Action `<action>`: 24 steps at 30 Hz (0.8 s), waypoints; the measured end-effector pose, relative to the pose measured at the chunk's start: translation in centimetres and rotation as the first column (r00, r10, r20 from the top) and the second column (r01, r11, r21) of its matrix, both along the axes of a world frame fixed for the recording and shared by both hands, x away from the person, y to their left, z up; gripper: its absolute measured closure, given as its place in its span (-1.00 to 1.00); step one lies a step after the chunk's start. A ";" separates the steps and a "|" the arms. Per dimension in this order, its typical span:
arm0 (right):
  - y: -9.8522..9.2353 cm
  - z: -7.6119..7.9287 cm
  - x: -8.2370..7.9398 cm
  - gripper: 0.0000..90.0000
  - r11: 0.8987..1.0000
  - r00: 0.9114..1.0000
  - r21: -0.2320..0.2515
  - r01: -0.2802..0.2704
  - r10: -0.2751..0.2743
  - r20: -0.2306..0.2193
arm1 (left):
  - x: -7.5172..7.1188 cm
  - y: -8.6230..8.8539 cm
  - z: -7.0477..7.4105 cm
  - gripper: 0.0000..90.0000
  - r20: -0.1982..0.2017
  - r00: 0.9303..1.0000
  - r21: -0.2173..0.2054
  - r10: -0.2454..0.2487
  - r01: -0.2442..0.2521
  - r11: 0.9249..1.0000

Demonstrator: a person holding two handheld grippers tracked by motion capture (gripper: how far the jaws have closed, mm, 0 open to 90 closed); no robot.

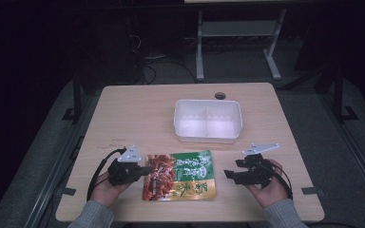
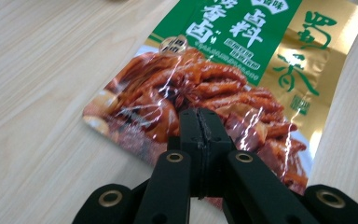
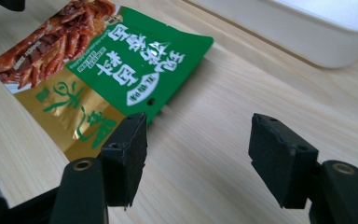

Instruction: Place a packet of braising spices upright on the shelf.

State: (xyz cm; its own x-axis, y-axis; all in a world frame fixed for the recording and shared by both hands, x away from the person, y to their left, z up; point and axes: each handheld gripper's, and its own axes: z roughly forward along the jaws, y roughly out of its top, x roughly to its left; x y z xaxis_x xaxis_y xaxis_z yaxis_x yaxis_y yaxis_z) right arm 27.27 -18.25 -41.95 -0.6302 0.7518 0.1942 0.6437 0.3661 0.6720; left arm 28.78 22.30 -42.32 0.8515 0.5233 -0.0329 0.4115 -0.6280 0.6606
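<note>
Two grippers on the table, and one flat snack packet [image 1: 179,175] lying between them on the wooden table [image 1: 133,114]. The left gripper [image 1: 145,170] sits over the packet's near edge with its jaws pressed together; from the left gripper view [image 2: 200,122] the tips meet right above the printed meat, though whether a fold of foil is actually pinched between them is hard to tell from here. The right gripper [image 1: 228,174] waits just off the packet's other end, jaws spread wide and holding nothing.

My read: a lift or a two-handed hold is being set up. To do it well, the right gripper should slide in level with the tabletop so one jaw goes under the foil edge, then close on the seam, not the bulging middle.

The right gripper view [image 3: 198,135] gives what the high view cannot: the packet's green corner lifts slightly off the wood just ahead of its jaws, a ready entry point. The white tub [image 1: 208,137], beyond both grippers, looks empty from above.
</note>
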 end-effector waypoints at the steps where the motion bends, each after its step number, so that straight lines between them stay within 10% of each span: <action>1: 0.3 0.0 0.1 -0.18 1.000 1.000 -0.001 -0.003 0.003 -0.003 | 0.0 -0.2 0.0 0.99 0.001 1.000 0.006 -0.006 0.006 1.000; 24: 4.0 -1.0 2.0 -0.05 1.000 0.995 -0.012 -0.027 0.026 -0.092 | -0.2 -0.8 -1.8 1.00 -0.049 0.998 0.053 -0.033 0.036 0.998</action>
